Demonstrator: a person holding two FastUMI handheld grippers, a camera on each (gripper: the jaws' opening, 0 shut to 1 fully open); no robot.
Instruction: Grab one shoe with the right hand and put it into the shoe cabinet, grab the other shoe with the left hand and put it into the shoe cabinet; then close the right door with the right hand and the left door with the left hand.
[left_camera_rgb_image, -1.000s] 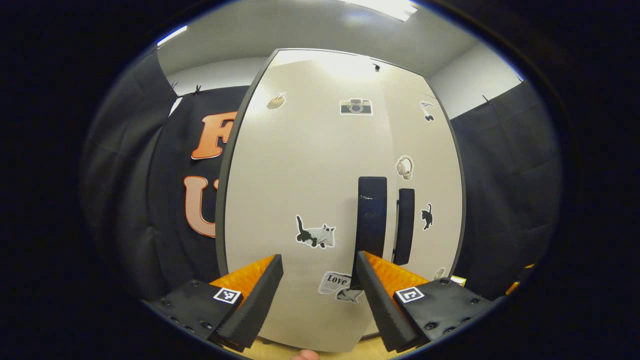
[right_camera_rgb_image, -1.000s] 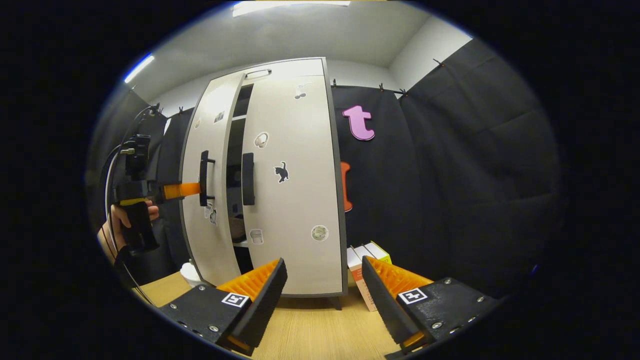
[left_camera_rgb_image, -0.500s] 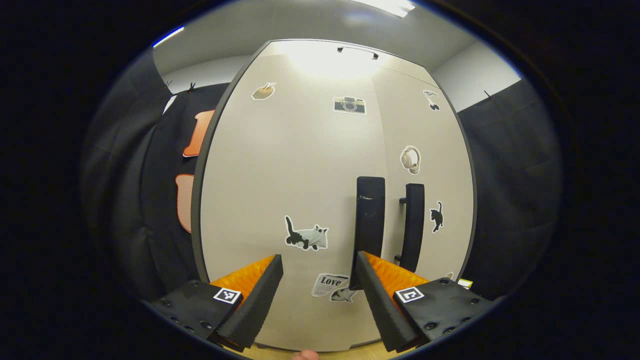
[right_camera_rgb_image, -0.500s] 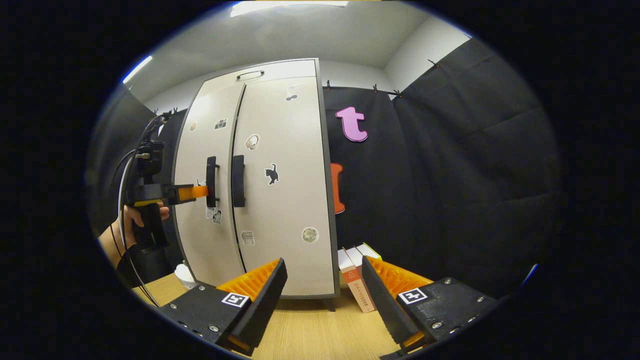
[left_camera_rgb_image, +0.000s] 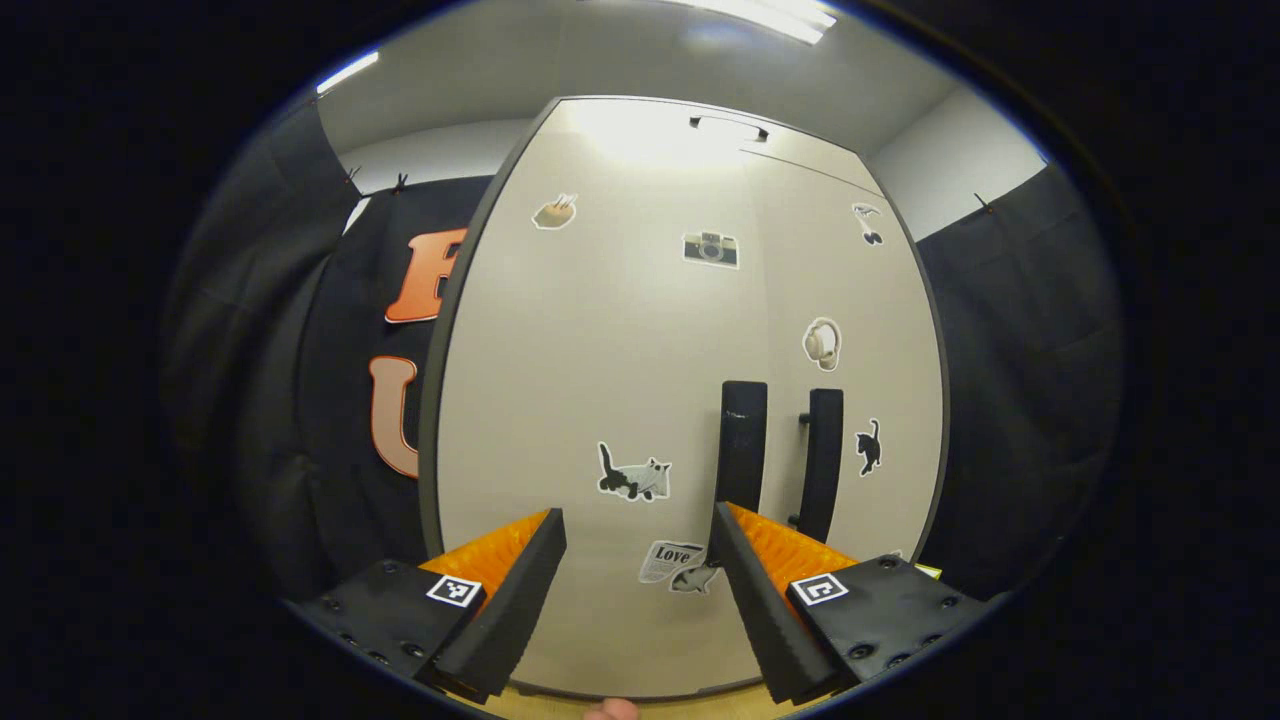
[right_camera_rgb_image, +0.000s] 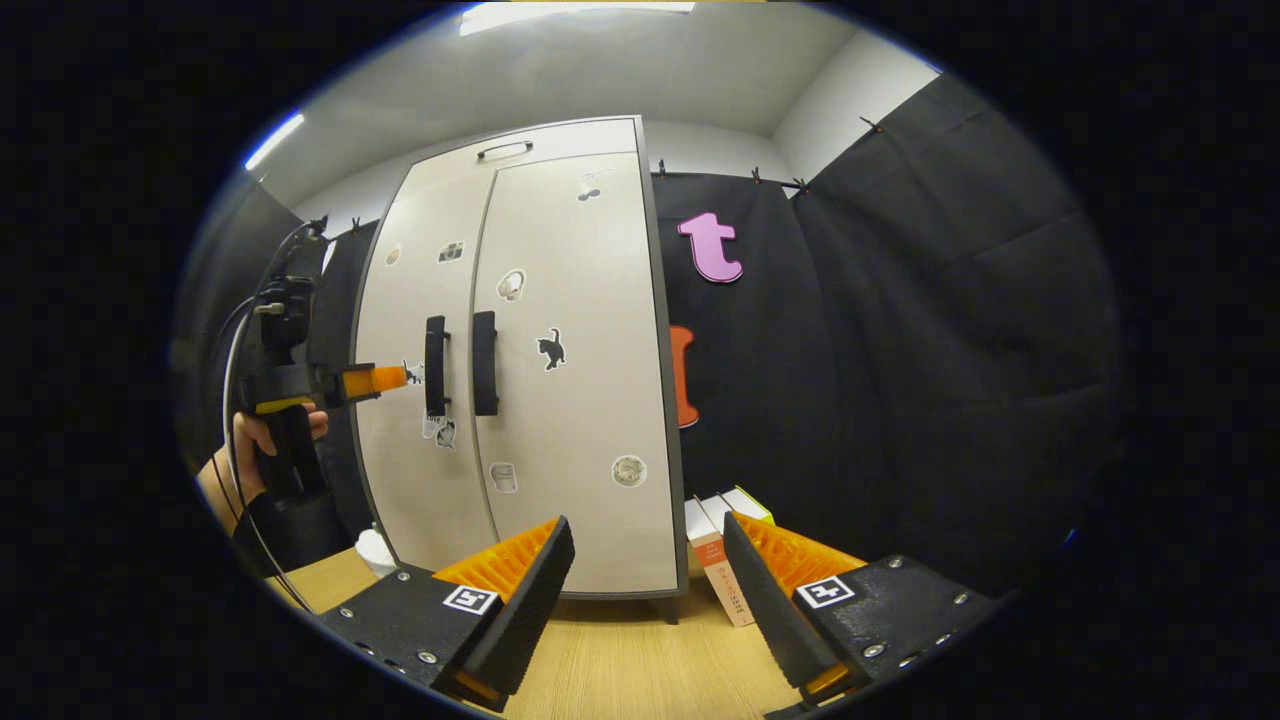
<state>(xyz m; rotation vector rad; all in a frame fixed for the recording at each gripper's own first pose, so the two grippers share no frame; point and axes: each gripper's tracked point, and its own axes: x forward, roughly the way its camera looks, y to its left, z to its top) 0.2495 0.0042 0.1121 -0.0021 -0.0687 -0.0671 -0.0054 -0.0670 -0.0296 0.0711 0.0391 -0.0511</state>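
While both doors (right_camera_rgb_image: 520, 370) sit flush, each gripper (left_camera_rgb_image: 640, 590) (right_camera_rgb_image: 645, 590) gapes; boxes (right_camera_rgb_image: 722, 560) beside cabinet (right_camera_rgb_image: 560, 135).

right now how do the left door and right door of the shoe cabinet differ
The left door carries a camera sticker and a grey cat sticker; the right door carries a black cat sticker and a round one low down. The left gripper hovers just before the left door's handle, while nothing is near the right door's handle. Both doors look closed, pale, with dark vertical handles at the middle seam.
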